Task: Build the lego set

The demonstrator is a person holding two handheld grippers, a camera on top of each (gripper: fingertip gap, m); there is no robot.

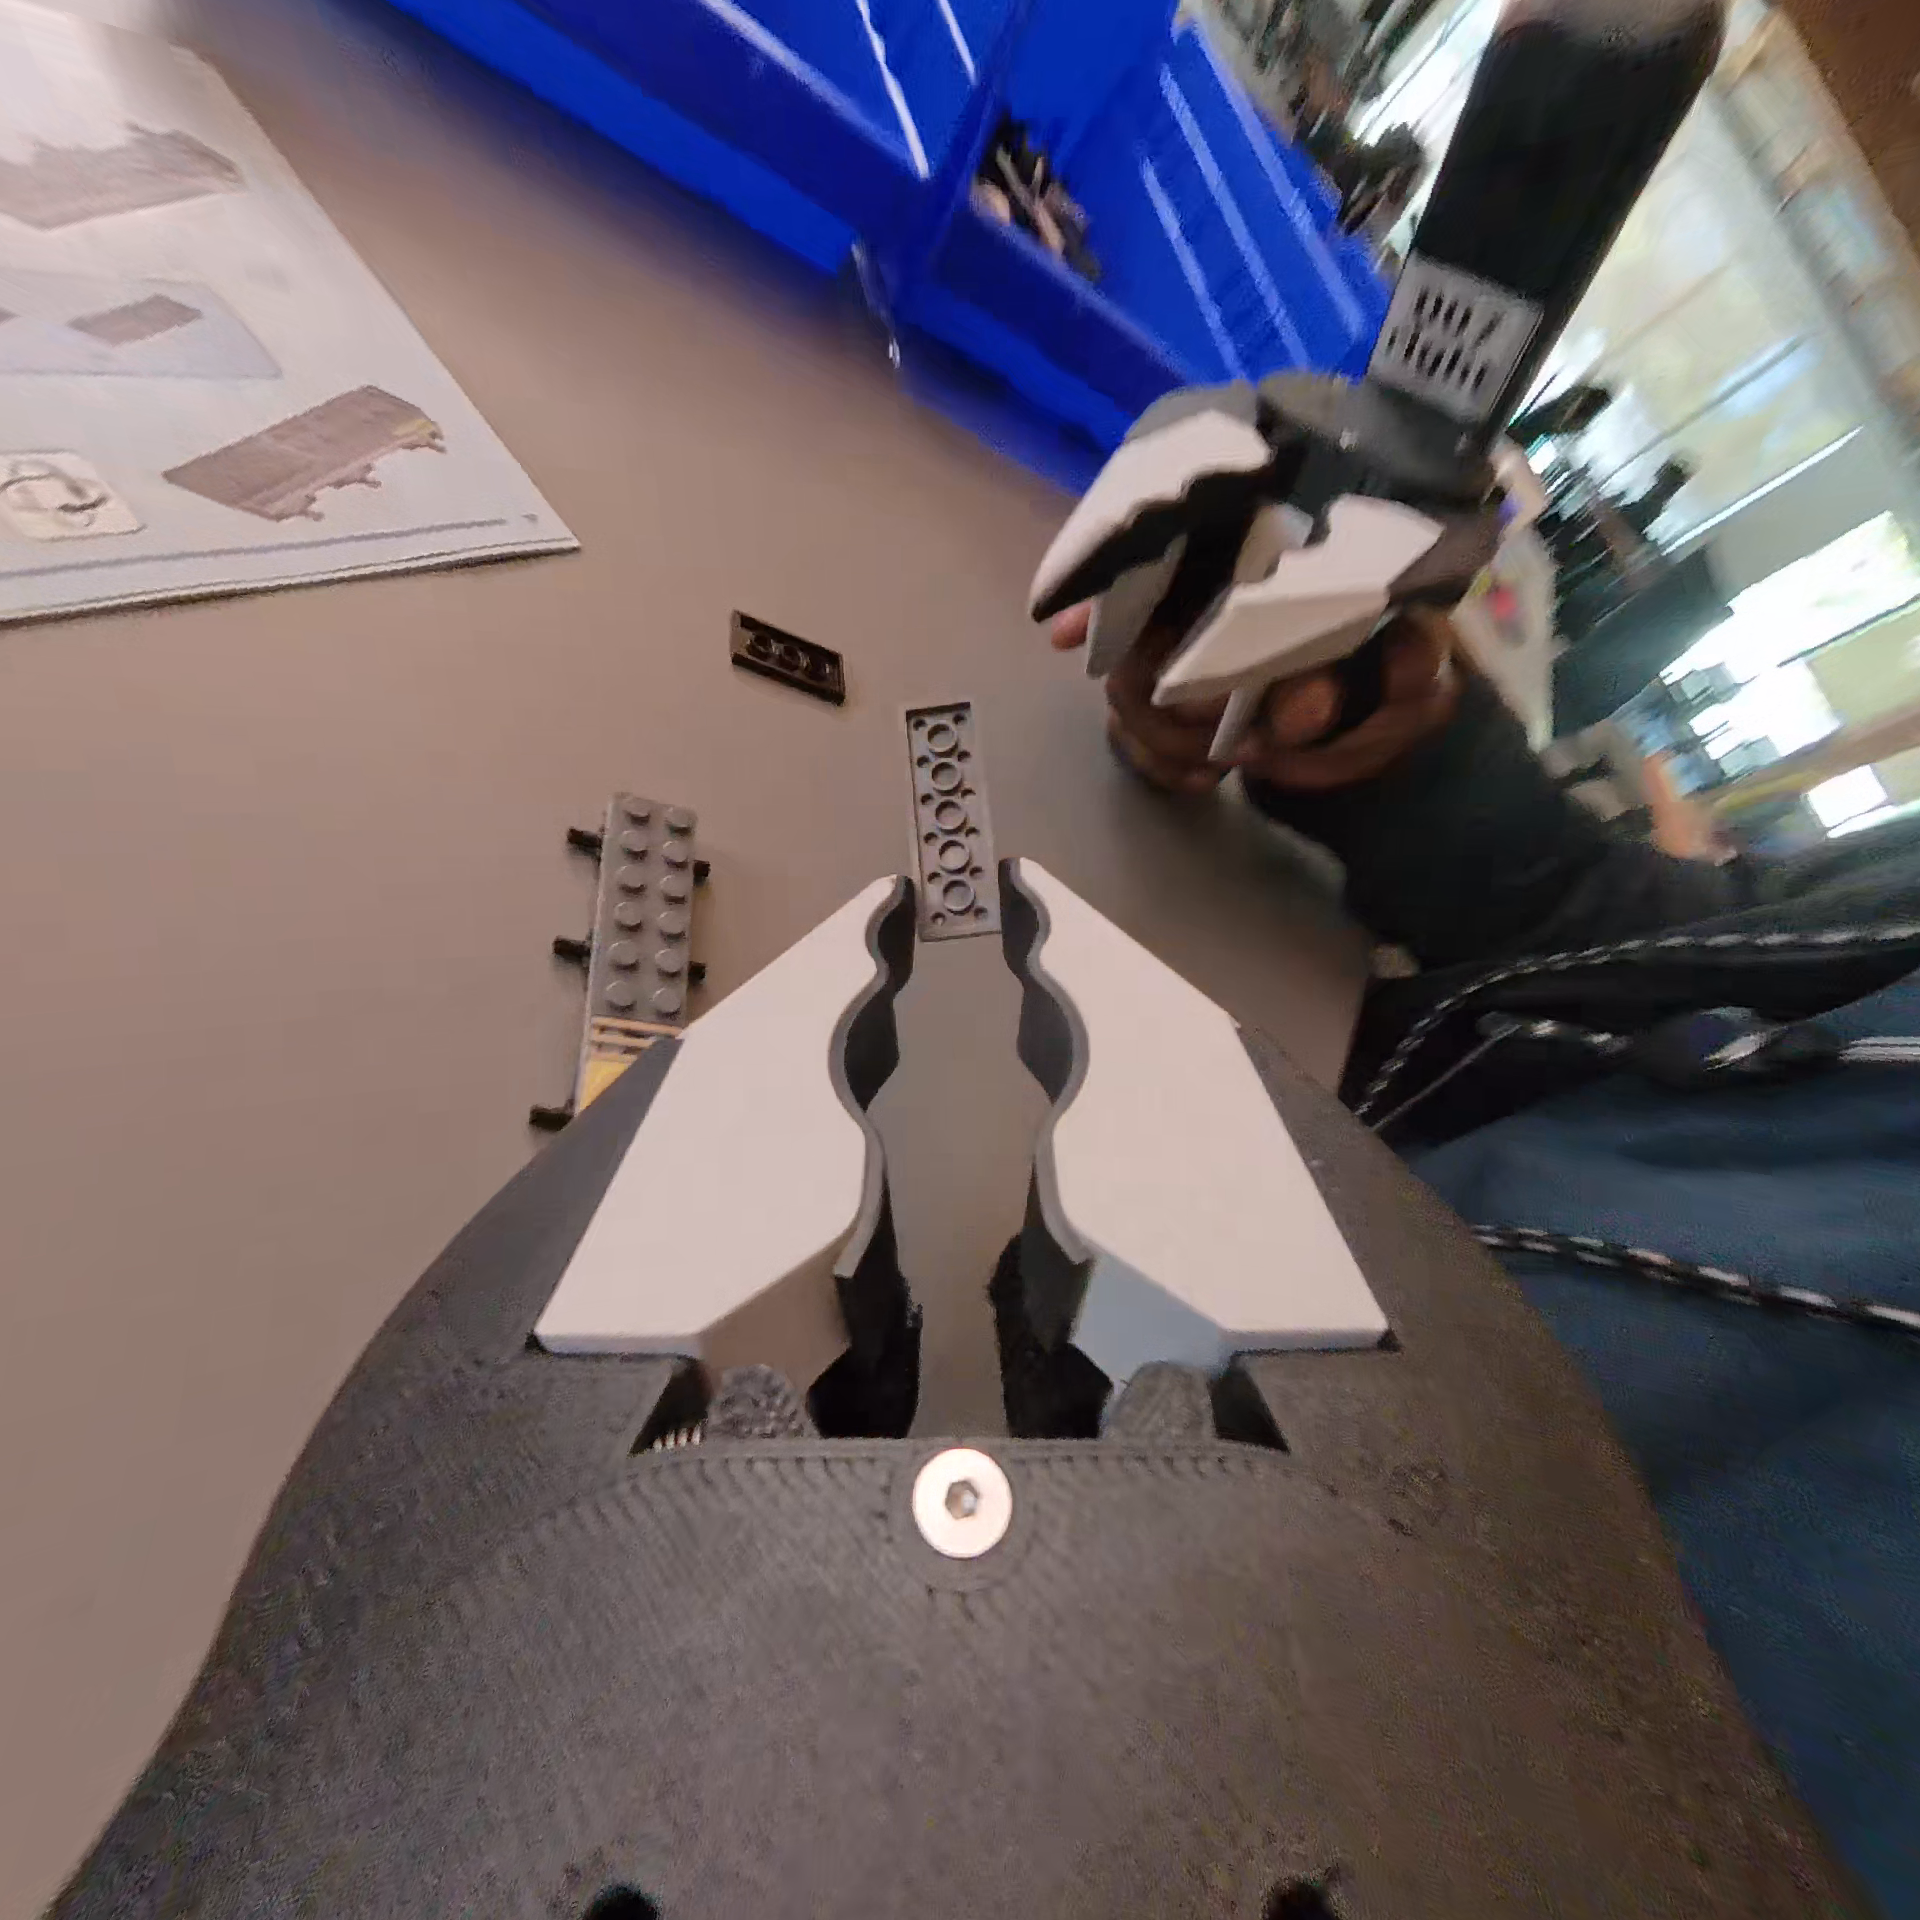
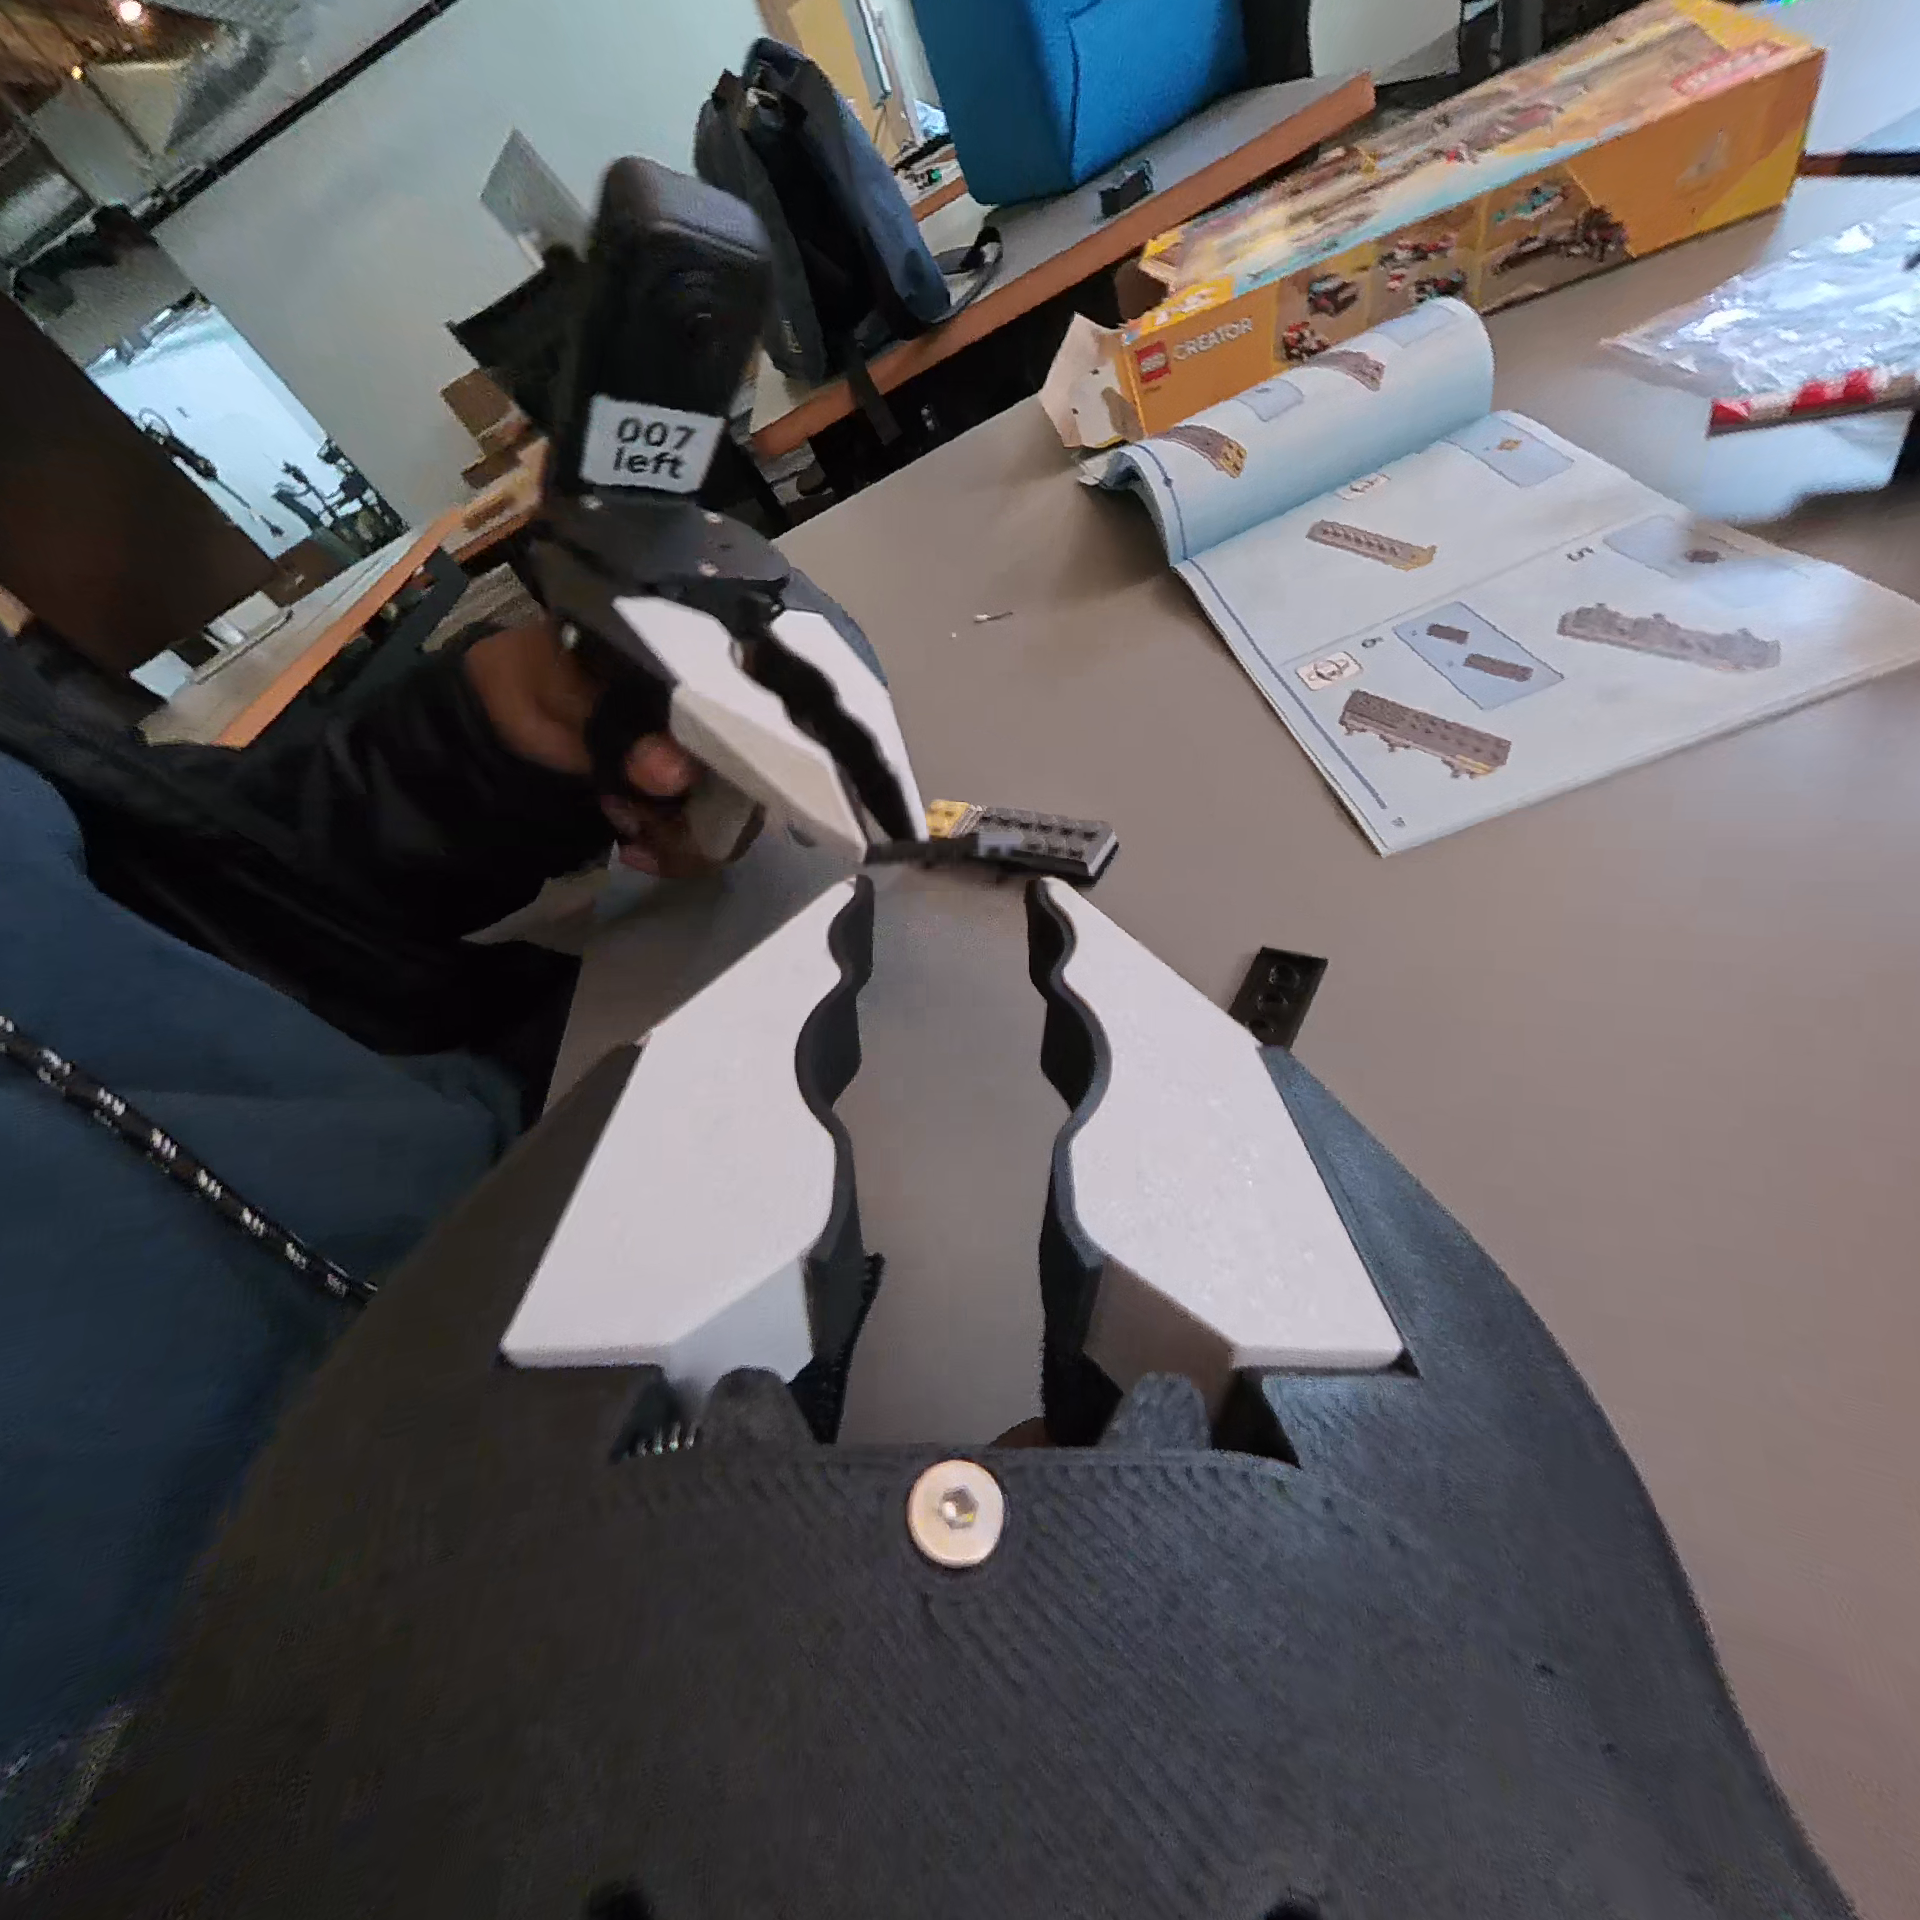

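My left gripper (image 1: 954, 885) is shut on the near end of a dark grey plate (image 1: 948, 800), held underside up, low over the table. In the right wrist view the left gripper (image 2: 894, 842) holds that plate (image 2: 935, 854) edge-on. A grey studded assembly (image 1: 639, 914) with black side pins lies just left of it and also shows in the right wrist view (image 2: 1044, 831). A small black plate (image 1: 787, 670) lies beyond, underside up. My right gripper (image 2: 948, 888) is open and empty, pointing at the held plate, and also shows in the left wrist view (image 1: 1153, 686).
An open instruction booklet (image 2: 1507, 582) lies on the grey table (image 2: 1455, 1039), with the set's box (image 2: 1455, 229) and a plastic bag (image 2: 1787, 343) behind it. Blue bins (image 1: 831, 156) stand at the far edge. The person's dark sleeve (image 1: 1455, 831) rests at the table edge.
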